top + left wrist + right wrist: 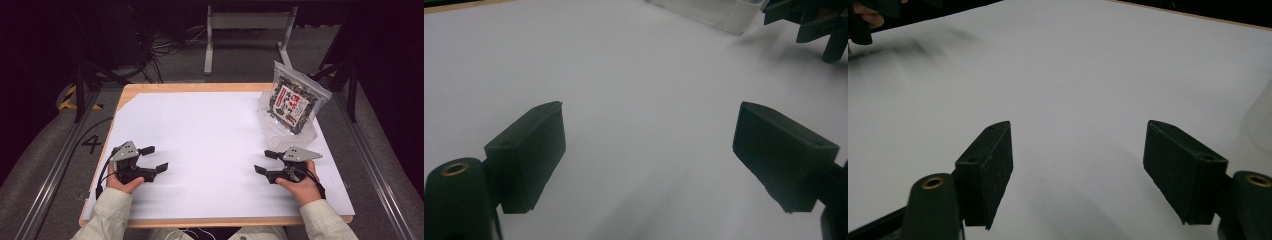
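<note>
Black jaws of the left gripper (154, 158) stand wide apart with nothing between them, low over the white sheet at about 8 o'clock on the bench (200, 222), held by the person's left hand (122, 182). In the left gripper view the same gripper (649, 150) has bare white sheet (634, 75) in its gap, and the other gripper (809, 25) sits at 1 o'clock. The right gripper (264, 161), held by the right hand (300, 187) at about 4 o'clock on the bench, points toward 9 o'clock, its jaws likewise spread and empty. In the right gripper view that gripper (1078, 165) frames plain white sheet, with the left one at 11 o'clock. Just beyond the right gripper, toward 2 o'clock on the bench, a clear plastic container (292, 137) rests on the sheet, and a transparent packet of dark dried food (292, 102) with a red and white label leans upright in it. Pale sleeves (107, 212) enter from 6 o'clock.
</note>
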Tool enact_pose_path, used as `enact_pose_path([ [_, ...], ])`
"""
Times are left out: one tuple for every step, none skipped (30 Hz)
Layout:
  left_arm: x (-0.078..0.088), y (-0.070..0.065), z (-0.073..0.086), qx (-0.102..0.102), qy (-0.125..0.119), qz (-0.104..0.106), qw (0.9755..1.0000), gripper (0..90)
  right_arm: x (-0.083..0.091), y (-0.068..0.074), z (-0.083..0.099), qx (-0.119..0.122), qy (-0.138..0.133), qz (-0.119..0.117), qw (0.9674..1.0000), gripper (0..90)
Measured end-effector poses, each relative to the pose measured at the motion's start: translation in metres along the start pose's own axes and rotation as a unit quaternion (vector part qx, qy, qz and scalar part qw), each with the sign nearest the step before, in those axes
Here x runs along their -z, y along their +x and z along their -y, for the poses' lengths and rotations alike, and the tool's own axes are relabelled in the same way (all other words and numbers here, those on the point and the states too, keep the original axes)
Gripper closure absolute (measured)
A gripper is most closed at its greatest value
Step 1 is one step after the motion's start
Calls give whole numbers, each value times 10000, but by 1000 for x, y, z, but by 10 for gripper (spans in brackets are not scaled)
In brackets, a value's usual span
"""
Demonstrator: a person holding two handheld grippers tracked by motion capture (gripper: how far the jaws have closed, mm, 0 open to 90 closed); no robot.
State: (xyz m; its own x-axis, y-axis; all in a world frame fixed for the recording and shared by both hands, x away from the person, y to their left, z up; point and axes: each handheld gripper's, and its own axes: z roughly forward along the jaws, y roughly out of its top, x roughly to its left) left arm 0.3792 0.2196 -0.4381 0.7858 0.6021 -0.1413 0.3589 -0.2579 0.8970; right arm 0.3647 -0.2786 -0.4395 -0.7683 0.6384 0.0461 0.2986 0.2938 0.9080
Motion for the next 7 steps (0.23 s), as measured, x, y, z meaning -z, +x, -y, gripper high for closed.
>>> enact_pose_path([
  [0,0,1,16,27,-28,10000,145,0,-1,0,-26,20,3,10000,279],
  [-1,1,1,0,36,-33,10000,145,0,-1,1,-43,37,-1,10000,279],
  [-1,1,1,-20,60,-62,10000,146,0,-1,1,-51,47,-10,10000,279],
  [-2,0,1,33,99,-43,9999,146,0,-2,1,-76,53,-20,10000,279],
  [-3,0,1,-30,134,-80,9999,147,0,-2,1,-92,56,-25,9999,278],
  [-3,0,1,-42,200,-139,9997,149,0,-2,1,-98,59,-30,9999,279],
  [-3,0,1,-42,200,-139,9997,152,0,-3,1,-99,71,-44,9999,279],
])
